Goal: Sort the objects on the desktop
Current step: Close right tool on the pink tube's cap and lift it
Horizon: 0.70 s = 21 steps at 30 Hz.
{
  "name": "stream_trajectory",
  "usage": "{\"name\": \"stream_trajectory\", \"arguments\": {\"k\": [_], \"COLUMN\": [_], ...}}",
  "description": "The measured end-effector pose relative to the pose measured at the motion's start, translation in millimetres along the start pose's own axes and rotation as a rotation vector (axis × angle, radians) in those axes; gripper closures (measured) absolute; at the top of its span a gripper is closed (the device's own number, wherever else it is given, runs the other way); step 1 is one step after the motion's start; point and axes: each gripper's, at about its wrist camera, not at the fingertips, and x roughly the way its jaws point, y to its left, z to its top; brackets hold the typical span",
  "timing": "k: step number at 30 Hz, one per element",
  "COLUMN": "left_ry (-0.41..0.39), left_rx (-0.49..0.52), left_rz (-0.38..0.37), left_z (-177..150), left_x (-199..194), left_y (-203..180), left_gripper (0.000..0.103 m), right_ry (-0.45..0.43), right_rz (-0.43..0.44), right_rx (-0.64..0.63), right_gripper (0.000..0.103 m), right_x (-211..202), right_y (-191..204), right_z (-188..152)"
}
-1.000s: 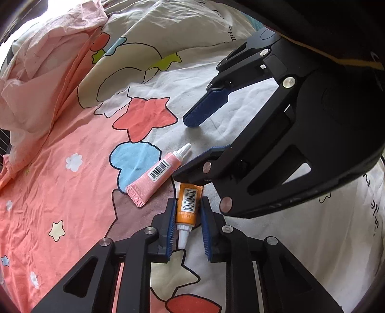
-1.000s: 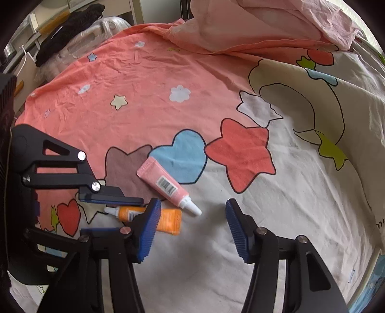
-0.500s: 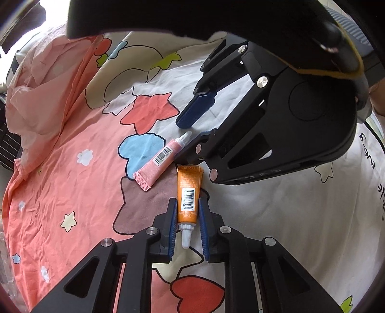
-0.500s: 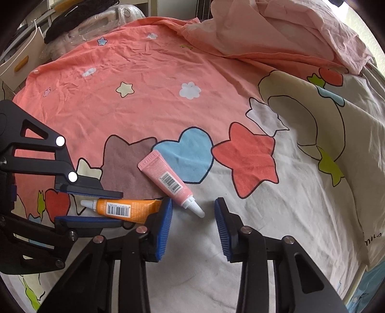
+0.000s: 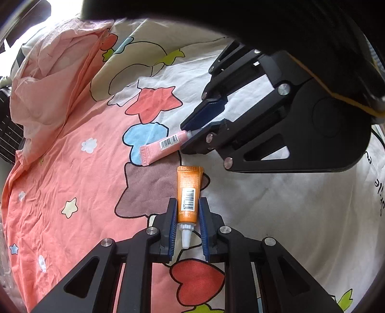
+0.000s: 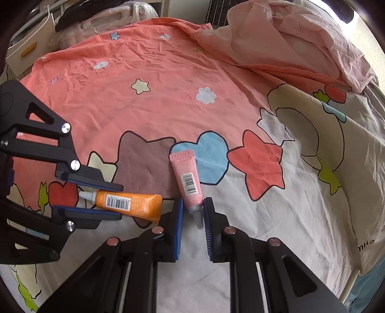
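Observation:
Two small tubes lie on a cartoon-print bedsheet (image 6: pixel 168 96). My left gripper (image 5: pixel 188 209) is shut on the orange tube (image 5: pixel 189 190) near its white cap, with the crimped end pointing away from me. In the right wrist view the same tube (image 6: pixel 130 203) sits between the left gripper's (image 6: pixel 115 201) blue pads at the left. My right gripper (image 6: pixel 193 204) is shut on the cap end of the pink tube (image 6: pixel 186 175), whose body lies across the blue heart print. From the left wrist view the right gripper (image 5: pixel 186 134) clamps that pink tube (image 5: pixel 161 148) from the right.
A crumpled pink blanket (image 6: pixel 288 41) is heaped at the far side of the bed. A white drawer unit (image 6: pixel 26 45) and a plastic-wrapped bundle (image 6: pixel 108 16) stand beyond the far left edge. The bed's edge (image 6: pixel 356 277) drops off at the lower right.
My right gripper's jaws came together from wide apart onto the pink tube's cap end after sliding over to it. The left gripper kept its hold on the orange tube.

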Motion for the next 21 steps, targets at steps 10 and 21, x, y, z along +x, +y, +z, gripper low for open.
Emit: {"name": "stream_trajectory", "arguments": {"k": [10, 21], "left_ry": [-0.027, -0.071], "left_rx": [-0.012, -0.011], "left_rz": [-0.011, 0.001], "left_z": [-0.2, 6.5], "left_x": [-27.0, -61.3], "left_y": [-8.8, -23.3], "left_gripper": [0.086, 0.086], "right_ry": [-0.006, -0.04], "right_rz": [-0.033, -0.038], "right_rx": [0.017, 0.037], "right_gripper": [0.088, 0.088], "right_x": [-45.1, -90.9], "right_y": [6.1, 20.9], "right_z": [-24.1, -36.0]}}
